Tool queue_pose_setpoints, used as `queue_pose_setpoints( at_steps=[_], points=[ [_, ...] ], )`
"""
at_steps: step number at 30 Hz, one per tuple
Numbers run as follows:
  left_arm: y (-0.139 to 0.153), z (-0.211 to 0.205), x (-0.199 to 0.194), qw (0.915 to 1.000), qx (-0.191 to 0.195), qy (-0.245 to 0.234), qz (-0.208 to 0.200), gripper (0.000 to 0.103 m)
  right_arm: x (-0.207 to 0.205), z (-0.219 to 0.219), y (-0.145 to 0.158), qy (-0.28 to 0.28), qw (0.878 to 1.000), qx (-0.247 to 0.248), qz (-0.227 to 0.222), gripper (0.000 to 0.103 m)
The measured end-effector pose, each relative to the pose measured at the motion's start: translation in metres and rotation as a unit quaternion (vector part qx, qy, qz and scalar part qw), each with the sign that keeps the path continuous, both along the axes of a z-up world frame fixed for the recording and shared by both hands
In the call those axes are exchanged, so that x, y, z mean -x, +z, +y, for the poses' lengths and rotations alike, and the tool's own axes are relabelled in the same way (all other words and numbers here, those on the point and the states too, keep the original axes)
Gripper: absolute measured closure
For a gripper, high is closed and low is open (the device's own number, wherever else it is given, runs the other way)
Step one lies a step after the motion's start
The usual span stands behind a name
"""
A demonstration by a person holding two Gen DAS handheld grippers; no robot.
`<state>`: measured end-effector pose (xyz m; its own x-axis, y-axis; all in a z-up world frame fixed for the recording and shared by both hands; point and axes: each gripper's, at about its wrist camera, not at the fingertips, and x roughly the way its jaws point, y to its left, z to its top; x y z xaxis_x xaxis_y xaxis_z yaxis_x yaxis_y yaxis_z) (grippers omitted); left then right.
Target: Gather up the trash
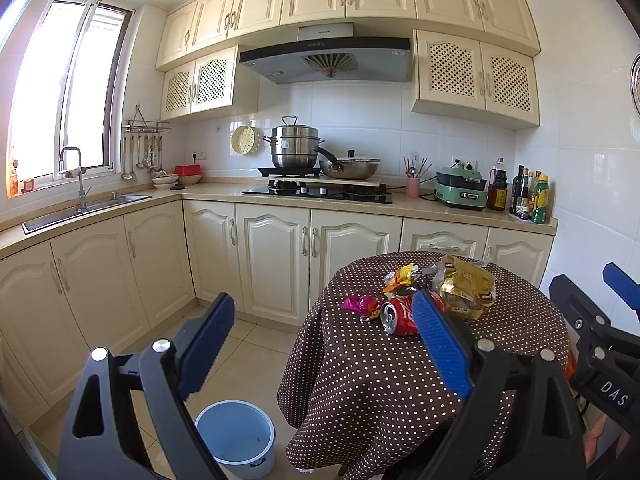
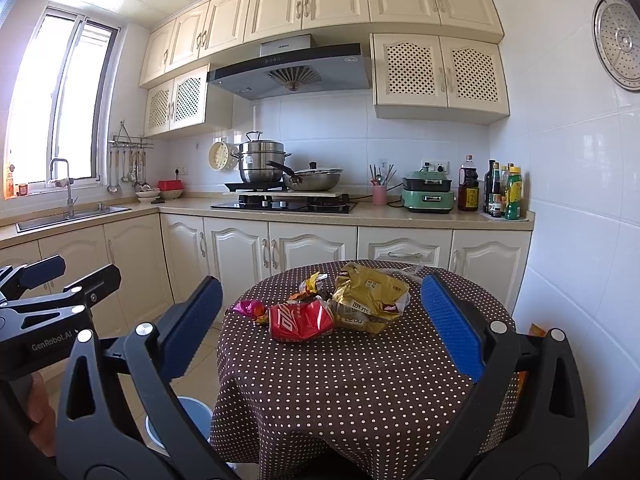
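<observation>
- My left gripper [image 1: 324, 344] & right gripper [image 2: 320, 328]: both spread wide, empty; held short of table [image 2: 360, 392], ready to approach.
- Trash: red can [image 2: 300, 322], gold bag [image 2: 370, 298], wrappers [image 2: 250, 310] clustered on top.
- Blue bin [image 1: 236, 436] on floor, left of table; probably the drop point.

Left gripper [image 1: 324, 320] spread wide, empty, above the floor. Crushed red can [image 1: 400, 314] beside wrappers on the polka-dot table [image 1: 400, 380]. Blue bin [image 1: 236, 438] down below.
</observation>
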<state>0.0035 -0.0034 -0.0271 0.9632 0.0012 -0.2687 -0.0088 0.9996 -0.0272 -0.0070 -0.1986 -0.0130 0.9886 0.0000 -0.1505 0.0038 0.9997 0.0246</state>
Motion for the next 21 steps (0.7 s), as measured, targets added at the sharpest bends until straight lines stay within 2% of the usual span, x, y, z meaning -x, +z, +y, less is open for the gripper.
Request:
queue_pose_setpoints(
  at_steps=[21],
  points=[
    [0.0099, 0.0034, -0.0019, 1.0, -0.002, -0.001, 0.004, 0.014, -0.0029, 0.0036, -0.0004, 0.002, 1.0, 0.0, 0.004, 0.006]
  ],
)
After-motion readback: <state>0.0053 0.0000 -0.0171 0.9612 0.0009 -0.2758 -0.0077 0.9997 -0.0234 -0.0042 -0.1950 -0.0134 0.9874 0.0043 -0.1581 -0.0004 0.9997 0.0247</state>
